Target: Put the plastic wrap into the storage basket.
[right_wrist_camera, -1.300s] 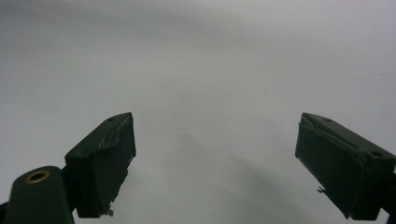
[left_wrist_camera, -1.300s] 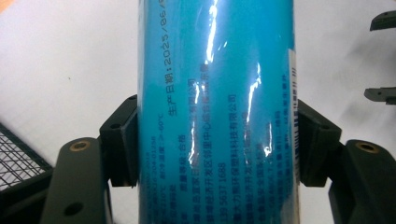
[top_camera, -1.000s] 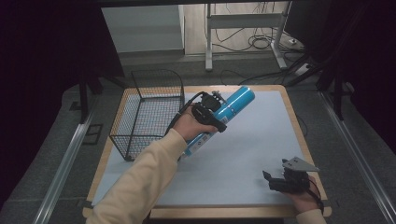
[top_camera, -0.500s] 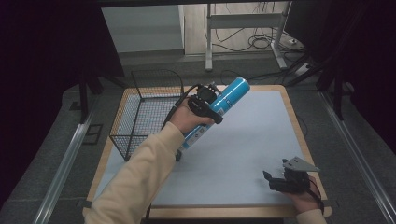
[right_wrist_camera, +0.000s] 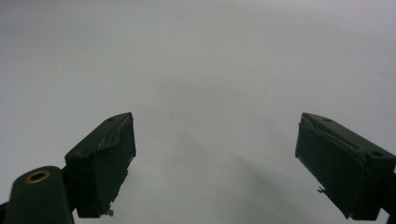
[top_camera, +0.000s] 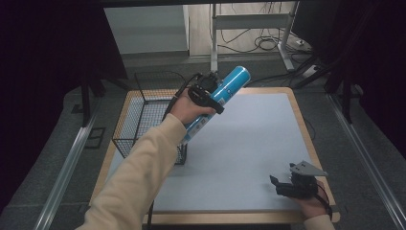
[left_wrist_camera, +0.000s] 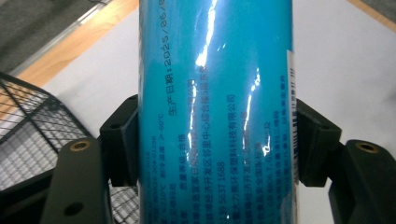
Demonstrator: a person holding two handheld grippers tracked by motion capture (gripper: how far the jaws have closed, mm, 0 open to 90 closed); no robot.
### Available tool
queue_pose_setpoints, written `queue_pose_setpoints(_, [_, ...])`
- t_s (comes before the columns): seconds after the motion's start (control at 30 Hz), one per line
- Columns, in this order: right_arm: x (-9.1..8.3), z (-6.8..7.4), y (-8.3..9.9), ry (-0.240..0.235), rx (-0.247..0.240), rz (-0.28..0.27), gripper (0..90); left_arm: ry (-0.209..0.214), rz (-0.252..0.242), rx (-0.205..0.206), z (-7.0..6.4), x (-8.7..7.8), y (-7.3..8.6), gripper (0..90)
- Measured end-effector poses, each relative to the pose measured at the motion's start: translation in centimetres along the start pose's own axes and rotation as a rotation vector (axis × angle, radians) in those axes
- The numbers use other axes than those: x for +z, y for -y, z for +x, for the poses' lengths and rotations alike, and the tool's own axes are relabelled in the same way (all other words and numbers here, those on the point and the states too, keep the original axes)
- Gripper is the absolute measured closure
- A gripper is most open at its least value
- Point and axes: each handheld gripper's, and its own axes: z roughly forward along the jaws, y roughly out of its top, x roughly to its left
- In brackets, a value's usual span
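Note:
A tall blue spray can point(top_camera: 225, 93) hangs tilted in the air, its top pointing up and to the right, just right of the wire basket point(top_camera: 139, 120). My left gripper point(top_camera: 207, 93) is shut on the can's middle. In the left gripper view the blue can point(left_wrist_camera: 215, 112) stands between the two black jaws, whose pads press its sides, with small printed text on it. My right gripper point(top_camera: 282, 186) rests low near the table's front right corner. In the right gripper view its jaws stand wide apart over bare grey mat, so the right gripper point(right_wrist_camera: 215, 168) is open.
A black wire basket stands at the table's left side, part of its mesh point(left_wrist_camera: 28, 126) visible in the left gripper view. The table point(top_camera: 297, 120) has a grey mat with a wooden rim. Cables and a metal stand point(top_camera: 249, 28) lie on the floor beyond.
My left gripper has lifted the blue can higher and carried it a little farther back, toward the basket's far right corner. The right gripper has stayed put.

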Motion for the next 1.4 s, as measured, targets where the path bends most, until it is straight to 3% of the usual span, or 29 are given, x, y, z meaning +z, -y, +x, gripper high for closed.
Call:
queue_pose_setpoints(0.2, [0.0,0.0,0.0,-0.001,0.003,0.007,12.6,-0.035,0.004,-0.035,1.3,-0.4,-0.1,31.7])
queue_pose_setpoints(0.37, [0.1,0.0,0.0,0.002,0.005,0.012,12.6,-0.038,-0.012,-0.058,2.8,-1.2,-0.2,31.6])
queue_pose_setpoints(0.8, [-0.1,0.1,0.0,0.004,0.000,-0.004,12.6,-0.088,-0.005,-0.066,5.6,-1.3,-0.1,31.6])
queue_pose_setpoints(0.87, [-0.1,0.1,-0.1,0.006,-0.002,-0.011,12.6,-0.108,0.005,-0.075,6.2,-1.0,0.3,31.6])
queue_pose_setpoints(1.4, [-0.2,-0.1,0.0,0.014,0.007,-0.007,12.7,-0.139,0.024,-0.113,9.1,0.0,2.4,31.7])
